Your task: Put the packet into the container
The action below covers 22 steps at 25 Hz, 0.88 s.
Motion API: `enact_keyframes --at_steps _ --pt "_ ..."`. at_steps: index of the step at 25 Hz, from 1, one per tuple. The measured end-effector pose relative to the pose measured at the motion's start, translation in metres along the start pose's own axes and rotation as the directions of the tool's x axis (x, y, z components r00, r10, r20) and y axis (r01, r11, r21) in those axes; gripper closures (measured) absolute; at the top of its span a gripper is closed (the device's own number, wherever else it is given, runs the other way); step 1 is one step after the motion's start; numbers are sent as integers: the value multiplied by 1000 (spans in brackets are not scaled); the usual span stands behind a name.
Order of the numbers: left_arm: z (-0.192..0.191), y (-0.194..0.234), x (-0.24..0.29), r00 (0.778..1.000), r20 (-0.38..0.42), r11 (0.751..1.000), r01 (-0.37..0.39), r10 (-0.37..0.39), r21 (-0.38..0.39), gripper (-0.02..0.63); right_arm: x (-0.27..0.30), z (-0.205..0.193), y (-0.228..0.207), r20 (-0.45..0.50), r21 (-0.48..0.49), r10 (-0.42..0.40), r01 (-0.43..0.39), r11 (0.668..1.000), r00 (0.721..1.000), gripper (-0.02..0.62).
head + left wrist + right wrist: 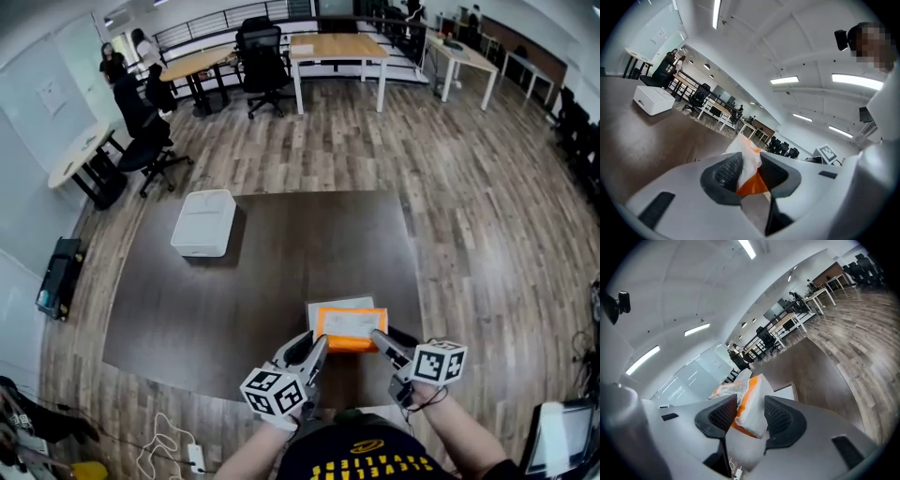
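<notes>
Forearms enter from bottom edge, angled inward; left hand-held gripper [317, 345] and right hand-held gripper [377, 337] each clamp one end of the orange packet [351, 330], lower centre, over the counter [281, 281].

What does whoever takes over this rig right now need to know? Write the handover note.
Left gripper: fingers shut on the orange-and-white plastic packet, left edge.
Right gripper: fingers shut on its right end.
Packet: held near the person, over the dark brown surface.
The white rectangular container sits far left on that surface, apart from the packet.
Done: packet gripped. Left: carry it over, put it in the container.
</notes>
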<state>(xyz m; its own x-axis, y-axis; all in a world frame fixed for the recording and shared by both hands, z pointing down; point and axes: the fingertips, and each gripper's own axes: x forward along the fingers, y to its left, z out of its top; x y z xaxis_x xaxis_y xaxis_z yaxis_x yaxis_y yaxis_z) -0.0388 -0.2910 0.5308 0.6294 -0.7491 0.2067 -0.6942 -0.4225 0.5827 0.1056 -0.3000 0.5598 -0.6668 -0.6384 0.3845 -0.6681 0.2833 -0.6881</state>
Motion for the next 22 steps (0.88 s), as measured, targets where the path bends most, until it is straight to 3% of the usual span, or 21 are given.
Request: enact_keyframes --at_steps 6,12,22 --pt "-16 21 18 993 -92 996 -70 75 51 497 24 3 -26 -96 -83 -24 16 996 995 419" --pt "-36 41 37 964 -229 980 -97 136 174 497 46 0 -40 -142 -142 -40 20 990 989 426" --pt "-61 76 57 904 -397 978 -87 156 187 497 73 -11 -73 -184 -146 -143 117 982 973 446"
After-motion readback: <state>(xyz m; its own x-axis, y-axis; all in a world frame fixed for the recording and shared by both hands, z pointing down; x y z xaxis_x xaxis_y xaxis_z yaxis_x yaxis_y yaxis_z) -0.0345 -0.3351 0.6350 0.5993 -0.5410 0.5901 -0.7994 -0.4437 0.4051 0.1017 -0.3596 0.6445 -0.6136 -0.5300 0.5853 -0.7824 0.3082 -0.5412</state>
